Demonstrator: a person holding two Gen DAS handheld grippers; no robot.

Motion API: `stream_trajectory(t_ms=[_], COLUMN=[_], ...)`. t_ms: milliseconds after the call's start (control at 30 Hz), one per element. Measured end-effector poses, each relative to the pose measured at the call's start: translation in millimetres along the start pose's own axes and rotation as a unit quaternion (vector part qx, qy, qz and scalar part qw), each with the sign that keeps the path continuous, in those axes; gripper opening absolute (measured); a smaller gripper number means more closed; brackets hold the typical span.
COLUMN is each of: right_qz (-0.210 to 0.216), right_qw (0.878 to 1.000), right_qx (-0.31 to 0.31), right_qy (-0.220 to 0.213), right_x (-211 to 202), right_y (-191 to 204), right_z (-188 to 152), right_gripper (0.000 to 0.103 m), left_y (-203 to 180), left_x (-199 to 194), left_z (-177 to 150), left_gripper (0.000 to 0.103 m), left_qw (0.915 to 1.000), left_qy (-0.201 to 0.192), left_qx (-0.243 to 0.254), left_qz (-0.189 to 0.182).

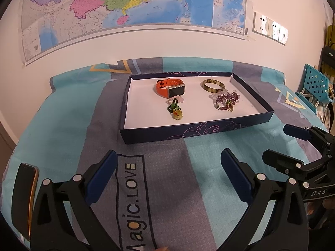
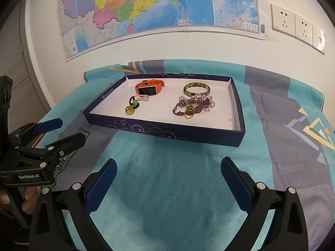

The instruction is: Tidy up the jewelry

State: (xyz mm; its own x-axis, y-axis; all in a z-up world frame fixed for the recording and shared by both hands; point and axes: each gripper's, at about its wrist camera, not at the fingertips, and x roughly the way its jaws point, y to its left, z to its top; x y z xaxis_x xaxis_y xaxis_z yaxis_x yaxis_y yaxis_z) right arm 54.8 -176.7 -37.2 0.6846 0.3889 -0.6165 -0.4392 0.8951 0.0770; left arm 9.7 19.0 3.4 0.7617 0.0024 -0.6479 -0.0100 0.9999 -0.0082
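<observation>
A dark blue box lid point(image 1: 261, 102) point(image 2: 238, 104) with a white floor lies on the bed and holds the jewelry. Inside it are an orange smartwatch point(image 1: 170, 87) point(image 2: 149, 87), a brown-green bangle point(image 1: 213, 85) point(image 2: 196, 89), a pile of purple bead bracelets point(image 1: 227, 100) point(image 2: 193, 105) with clear beads, and small green and yellow rings point(image 1: 174, 109) point(image 2: 132, 105). My left gripper point(image 1: 168, 163) point(image 2: 60, 131) is open, empty, in front of the box. My right gripper point(image 2: 168, 170) point(image 1: 278, 144) is also open and empty, to the right.
A teal and grey printed bedspread point(image 1: 178, 188) point(image 2: 167, 188) covers the surface. A phone point(image 1: 25, 194) lies at the near left edge. A wall map point(image 1: 125, 6) and sockets point(image 2: 297, 25) are behind. A teal perforated chair point(image 1: 316, 83) stands at far right.
</observation>
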Motion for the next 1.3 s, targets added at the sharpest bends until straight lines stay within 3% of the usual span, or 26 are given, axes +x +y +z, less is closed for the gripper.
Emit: stream_trajectory(t_ms=[1300], right_qz=[-0.003], right_qw=[1.0], right_qx=[0.0], right_qy=[0.003], right_x=[0.4], right_y=[-0.8], right_z=[-4.3], right_gripper=[0.096], left_y=[-7.4], left_x=[-0.3], left_z=[-6.2], left_gripper=[0.097], left_qw=[1.0], left_qy=[0.003], left_qx=[0.007], left_qz=[-0.005])
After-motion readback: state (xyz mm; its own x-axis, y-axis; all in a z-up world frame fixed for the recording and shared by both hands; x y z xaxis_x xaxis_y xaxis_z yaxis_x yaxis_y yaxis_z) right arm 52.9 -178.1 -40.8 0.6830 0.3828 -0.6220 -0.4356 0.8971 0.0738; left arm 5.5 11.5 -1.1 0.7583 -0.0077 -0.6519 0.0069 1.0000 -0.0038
